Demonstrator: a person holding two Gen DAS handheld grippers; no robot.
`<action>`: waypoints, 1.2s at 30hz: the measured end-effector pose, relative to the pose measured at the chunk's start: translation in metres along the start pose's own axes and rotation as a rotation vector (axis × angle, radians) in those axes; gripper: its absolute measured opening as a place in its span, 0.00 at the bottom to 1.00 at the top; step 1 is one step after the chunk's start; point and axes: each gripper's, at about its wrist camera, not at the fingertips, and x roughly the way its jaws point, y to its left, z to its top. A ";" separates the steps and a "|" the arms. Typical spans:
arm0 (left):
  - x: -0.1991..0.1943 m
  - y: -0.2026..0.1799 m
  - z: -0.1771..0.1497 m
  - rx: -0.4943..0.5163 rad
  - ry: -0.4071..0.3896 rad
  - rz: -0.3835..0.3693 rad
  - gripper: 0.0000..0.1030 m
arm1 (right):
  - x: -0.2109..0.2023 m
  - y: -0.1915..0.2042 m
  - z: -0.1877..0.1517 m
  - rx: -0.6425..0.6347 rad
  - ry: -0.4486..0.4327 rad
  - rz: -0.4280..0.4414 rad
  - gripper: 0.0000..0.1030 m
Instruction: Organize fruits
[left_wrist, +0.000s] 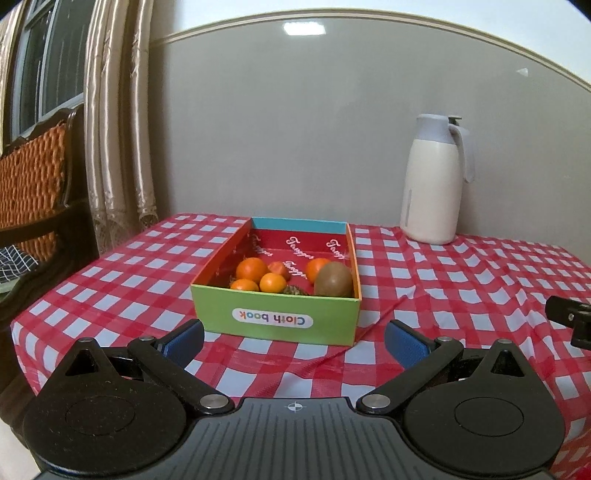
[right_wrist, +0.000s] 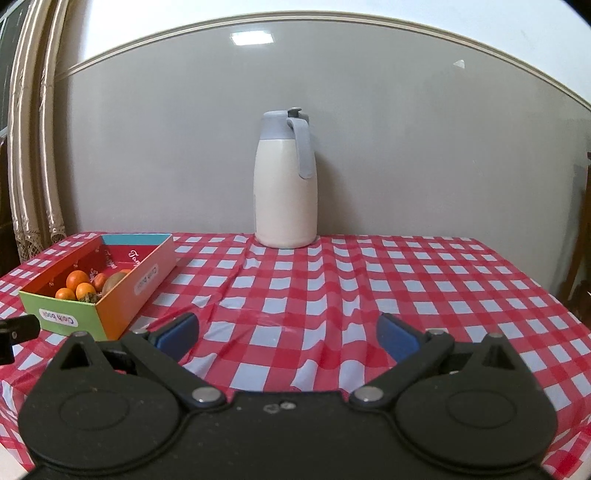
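A green and orange cardboard box (left_wrist: 277, 317) labelled "Cloth book" sits on the red checked tablecloth. It holds several oranges (left_wrist: 251, 268), a small red fruit (left_wrist: 279, 269), a brown kiwi (left_wrist: 333, 279) and something spiky at the front. My left gripper (left_wrist: 293, 341) is open and empty, just in front of the box. The box also shows at the left of the right wrist view (right_wrist: 122, 299). My right gripper (right_wrist: 286, 334) is open and empty above bare cloth, to the right of the box.
A white thermos jug (right_wrist: 286, 192) with a grey lid stands at the back of the table by the wall. A wooden chair with an orange cushion (left_wrist: 33, 177) and curtains (left_wrist: 118, 122) are to the left. The tablecloth (right_wrist: 406, 288) is wrinkled.
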 end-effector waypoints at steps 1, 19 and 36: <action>0.000 0.000 0.000 0.001 -0.001 0.000 1.00 | 0.000 0.001 0.000 -0.004 -0.001 0.000 1.00; 0.001 0.001 0.000 -0.006 0.004 -0.004 1.00 | 0.001 0.003 0.000 -0.016 0.005 0.006 1.00; 0.001 -0.002 0.000 -0.003 0.002 -0.002 1.00 | 0.002 0.003 0.000 -0.019 0.010 0.008 1.00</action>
